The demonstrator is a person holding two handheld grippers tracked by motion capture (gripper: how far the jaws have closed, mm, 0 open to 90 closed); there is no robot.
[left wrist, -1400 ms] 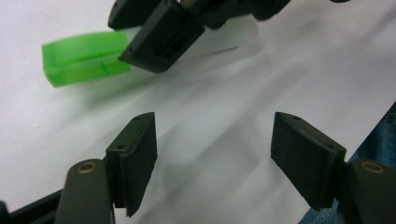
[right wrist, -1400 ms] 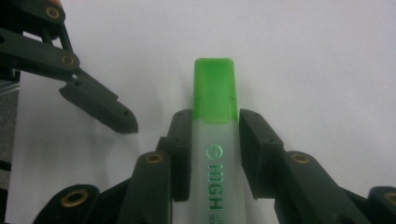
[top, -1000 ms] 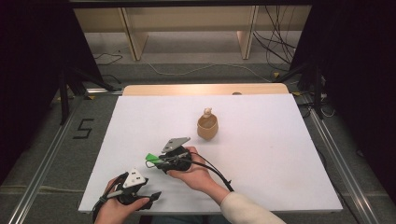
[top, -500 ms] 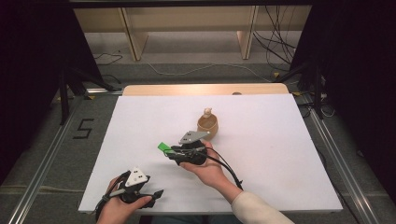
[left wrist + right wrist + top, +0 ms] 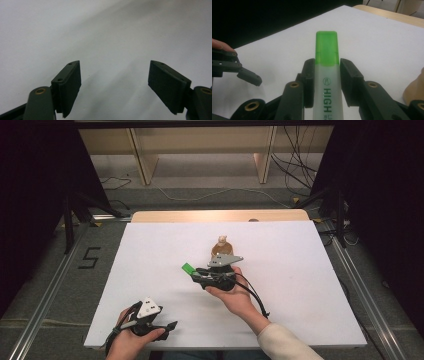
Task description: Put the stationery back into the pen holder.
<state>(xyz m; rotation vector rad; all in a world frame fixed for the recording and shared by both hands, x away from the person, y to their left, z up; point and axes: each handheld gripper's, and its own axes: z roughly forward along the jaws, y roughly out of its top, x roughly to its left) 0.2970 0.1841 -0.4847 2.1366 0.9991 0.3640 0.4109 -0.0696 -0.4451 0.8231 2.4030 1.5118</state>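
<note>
Two hand-held grippers, black throughout. Left gripper (image 5: 167, 326): a white three-cornered plate on top (dark dots at its corners), a black cable trailing behind. Right gripper (image 5: 194, 272): a grey three-cornered plate, a black cable looping back along a cream sleeve (image 5: 282, 344). Flat, matte, dark pads (image 5: 67, 85) with small screw holes on their upper edges; brass-coloured rivets at the linkage pivots.

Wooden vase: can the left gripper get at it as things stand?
Probably not directly. The left gripper sits open at the near edge, and the right gripper, shut on the highlighter, lies between it and the wooden vase.
</note>
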